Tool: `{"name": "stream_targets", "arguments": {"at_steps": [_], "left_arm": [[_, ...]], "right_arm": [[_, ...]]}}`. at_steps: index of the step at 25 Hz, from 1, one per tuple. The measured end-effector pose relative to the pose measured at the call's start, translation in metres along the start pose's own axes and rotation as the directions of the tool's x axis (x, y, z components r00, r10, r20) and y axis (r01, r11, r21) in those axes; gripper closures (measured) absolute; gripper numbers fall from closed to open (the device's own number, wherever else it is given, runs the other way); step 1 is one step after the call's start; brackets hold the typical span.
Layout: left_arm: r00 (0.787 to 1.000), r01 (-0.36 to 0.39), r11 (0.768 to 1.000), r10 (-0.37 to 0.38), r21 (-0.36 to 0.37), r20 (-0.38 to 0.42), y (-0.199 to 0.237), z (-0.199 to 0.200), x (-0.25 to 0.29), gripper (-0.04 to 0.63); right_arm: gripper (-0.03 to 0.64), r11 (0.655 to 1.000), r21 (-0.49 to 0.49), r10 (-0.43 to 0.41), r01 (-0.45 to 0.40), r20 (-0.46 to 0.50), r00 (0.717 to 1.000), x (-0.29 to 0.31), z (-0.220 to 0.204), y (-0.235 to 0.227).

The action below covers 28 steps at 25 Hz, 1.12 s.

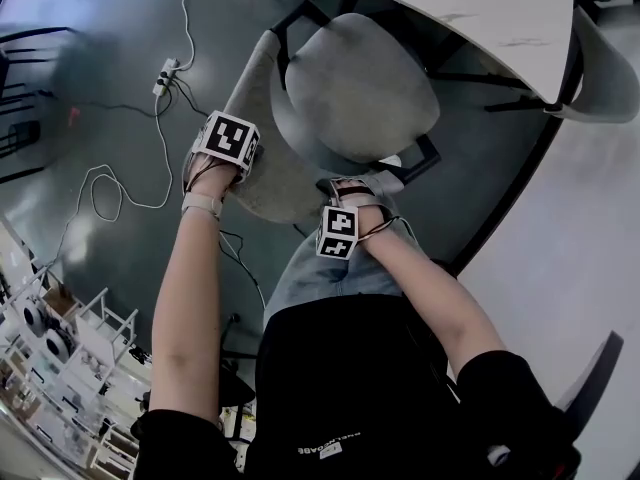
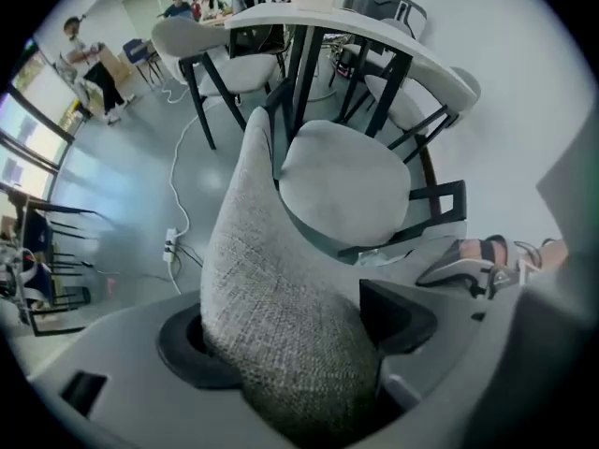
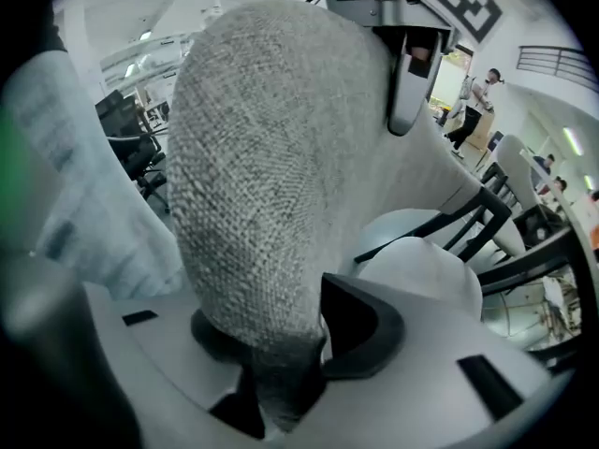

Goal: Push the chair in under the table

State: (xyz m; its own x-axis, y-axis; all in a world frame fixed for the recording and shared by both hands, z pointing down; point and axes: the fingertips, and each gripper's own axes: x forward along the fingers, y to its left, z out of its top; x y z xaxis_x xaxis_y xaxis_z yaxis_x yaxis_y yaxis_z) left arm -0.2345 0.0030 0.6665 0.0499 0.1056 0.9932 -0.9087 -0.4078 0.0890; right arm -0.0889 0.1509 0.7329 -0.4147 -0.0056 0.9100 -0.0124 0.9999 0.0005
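A chair with a grey fabric backrest [image 1: 262, 118] and a round grey seat [image 1: 360, 88] stands partly under the white table [image 1: 480, 8]. My left gripper [image 1: 232, 163] points down onto the backrest's top edge. In the left gripper view the fabric backrest [image 2: 271, 251] fills the gap of the left gripper [image 2: 290, 344], and both pads press on it. My right gripper [image 1: 350, 196] holds the same edge further right. In the right gripper view the backrest [image 3: 271, 157] is pinched in the right gripper [image 3: 267, 335].
A power strip [image 1: 165, 76] with white cables lies on the grey floor to the left. Another grey chair [image 1: 605, 78] stands at the table's right side. White shelving [image 1: 60, 358] is at lower left. My own leg [image 1: 330, 268] is right behind the chair.
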Motion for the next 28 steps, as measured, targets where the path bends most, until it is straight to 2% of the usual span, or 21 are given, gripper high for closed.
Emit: {"name": "stream_targets", "arguments": {"at_steps": [2, 4, 9, 12, 19, 28], "left_arm": [[0.996, 0.088, 0.995, -0.087, -0.044, 0.007, -0.005, -0.002, 0.003, 0.231], [0.993, 0.121, 0.990, -0.119, -0.069, 0.022, -0.005, -0.001, 0.003, 0.286], [0.995, 0.094, 0.990, -0.091, -0.101, 0.037, -0.002, -0.001, 0.002, 0.359], [0.994, 0.100, 0.987, -0.093, -0.129, 0.058, 0.000, 0.000, 0.000, 0.374], [0.995, 0.092, 0.982, -0.083, -0.163, 0.063, -0.011, -0.010, 0.002, 0.391], [0.991, 0.101, 0.967, -0.077, -0.233, 0.109, -0.031, -0.011, -0.001, 0.403]], "right_arm": [[0.463, 0.999, 0.034, -0.002, 0.002, 0.016, 1.000, -0.001, 0.001, 0.000], [0.468, 0.999, 0.048, -0.004, 0.003, 0.022, 1.000, -0.002, 0.002, -0.001], [0.472, 0.998, 0.063, -0.005, 0.004, 0.027, 1.000, -0.002, 0.000, -0.002], [0.474, 0.997, 0.082, -0.015, 0.012, 0.029, 0.999, -0.003, 0.000, -0.003], [0.474, 0.998, 0.068, -0.009, 0.008, 0.018, 1.000, -0.008, -0.012, 0.003], [0.472, 0.996, 0.090, -0.021, 0.022, -0.007, 1.000, -0.021, -0.037, 0.000]]}}
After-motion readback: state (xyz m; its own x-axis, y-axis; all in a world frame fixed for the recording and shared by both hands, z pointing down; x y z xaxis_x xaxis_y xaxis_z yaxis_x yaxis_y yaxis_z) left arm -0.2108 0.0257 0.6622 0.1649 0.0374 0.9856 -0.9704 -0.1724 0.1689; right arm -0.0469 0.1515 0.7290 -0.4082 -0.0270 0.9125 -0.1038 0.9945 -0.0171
